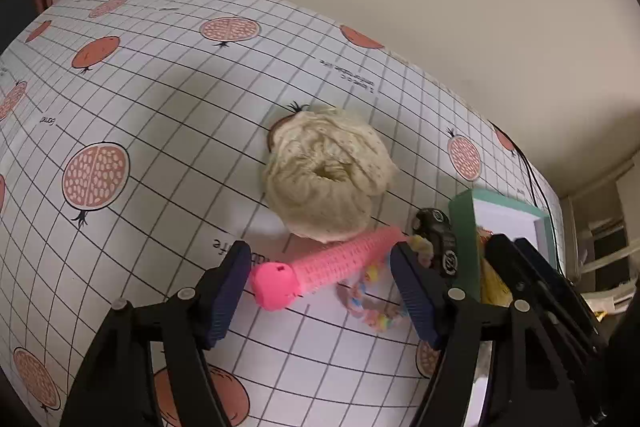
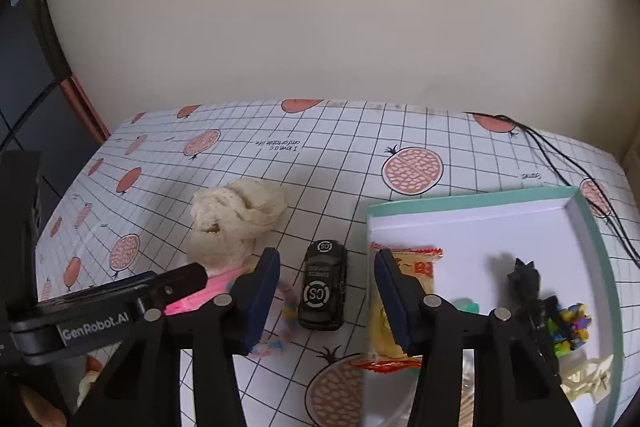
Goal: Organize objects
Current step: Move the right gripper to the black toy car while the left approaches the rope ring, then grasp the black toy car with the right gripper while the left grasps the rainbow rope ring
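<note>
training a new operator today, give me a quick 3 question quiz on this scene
1. True or false: the black toy car already lies inside the teal-rimmed box.
2. Which object lies between the fingers of the left gripper? A) cream scrunchie B) pink comb C) snack packet
3. Fill in: both the left gripper and the right gripper have their jaws ____.

Key
1. False; it stands on the grid tablecloth, just left of the box.
2. B
3. open
</note>
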### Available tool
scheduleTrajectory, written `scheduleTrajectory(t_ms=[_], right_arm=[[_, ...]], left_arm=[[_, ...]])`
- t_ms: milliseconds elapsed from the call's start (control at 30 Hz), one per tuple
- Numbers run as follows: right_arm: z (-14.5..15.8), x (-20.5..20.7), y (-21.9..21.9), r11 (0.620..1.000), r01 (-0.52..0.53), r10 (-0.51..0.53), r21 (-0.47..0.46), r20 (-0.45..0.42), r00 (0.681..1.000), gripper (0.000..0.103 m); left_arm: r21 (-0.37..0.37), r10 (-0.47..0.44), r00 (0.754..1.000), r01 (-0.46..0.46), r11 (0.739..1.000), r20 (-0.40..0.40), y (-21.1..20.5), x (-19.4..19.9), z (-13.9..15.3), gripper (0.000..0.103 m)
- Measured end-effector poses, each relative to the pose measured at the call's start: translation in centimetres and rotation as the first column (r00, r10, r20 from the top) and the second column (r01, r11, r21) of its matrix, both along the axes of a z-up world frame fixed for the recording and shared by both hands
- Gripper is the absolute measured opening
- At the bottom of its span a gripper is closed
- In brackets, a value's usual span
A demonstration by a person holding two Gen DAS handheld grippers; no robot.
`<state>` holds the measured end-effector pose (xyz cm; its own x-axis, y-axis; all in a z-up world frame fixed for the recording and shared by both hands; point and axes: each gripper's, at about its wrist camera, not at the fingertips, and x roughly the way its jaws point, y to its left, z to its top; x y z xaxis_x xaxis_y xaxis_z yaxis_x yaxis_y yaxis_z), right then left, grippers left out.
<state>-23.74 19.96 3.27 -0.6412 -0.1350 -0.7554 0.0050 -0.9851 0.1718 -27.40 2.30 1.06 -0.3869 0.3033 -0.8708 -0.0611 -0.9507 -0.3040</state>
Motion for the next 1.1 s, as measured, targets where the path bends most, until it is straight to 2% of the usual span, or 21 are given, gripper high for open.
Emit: scheduleTrajectory(t_ms=[67,200,267,433,633,800,967,1100], right_arm=[[-0.1,-0.1,-0.1,1.000,-0.001,0.001,-0.012,0.011,1.000,0.045],[0.0,-0.2,-0.3,0.999,-0.013,0.014,-0.044,0.015,1.000,0.040],[0.0,-0.2,-0.5,0.999,-0.018,0.019,-0.042,0.024,1.000,0.038],[-0.9,-0.7,-0.3,0.998,-0.001,0.006,-0.063,0.065,0.998,0.032],[-1.7,-0.9,-0.3,0.997,0.004,0.003,-0.072,0.088,0.996,0.027],[-1.6,-0.9,-0.3,0.996,-0.005,0.013,-0.085,0.091,0.996,0.027],[-2.7,-1.1,-0.9,0.999,0.003,0.003,-0.052,0.125,0.992,0.027],[-3.2,-1.1,-0.1,0.999,0.032,-0.029,-0.019,0.136,0.990,0.027]], left_arm=[[-0.008,-0.014,1.000,0.014,1.000,0.005,0.5,0.1,0.2,0.064],[-0.001,-0.050,0.999,0.050,0.999,0.010,1.3,0.2,0.3,0.060],[-0.004,-0.062,0.998,0.062,0.998,0.023,1.6,0.4,0.1,0.052],[0.010,-0.082,0.996,0.082,0.997,0.042,2.0,0.4,-0.5,0.051],[-0.011,-0.081,0.997,0.082,0.997,0.007,2.4,0.6,-0.7,0.048],[0.041,-0.085,0.996,0.084,0.996,0.031,1.8,0.3,-0.6,0.048],[0.066,-0.084,0.995,0.081,0.995,0.044,1.3,0.2,-0.7,0.048],[0.055,-0.095,0.995,0.093,0.994,0.041,1.7,0.3,-0.6,0.048]])
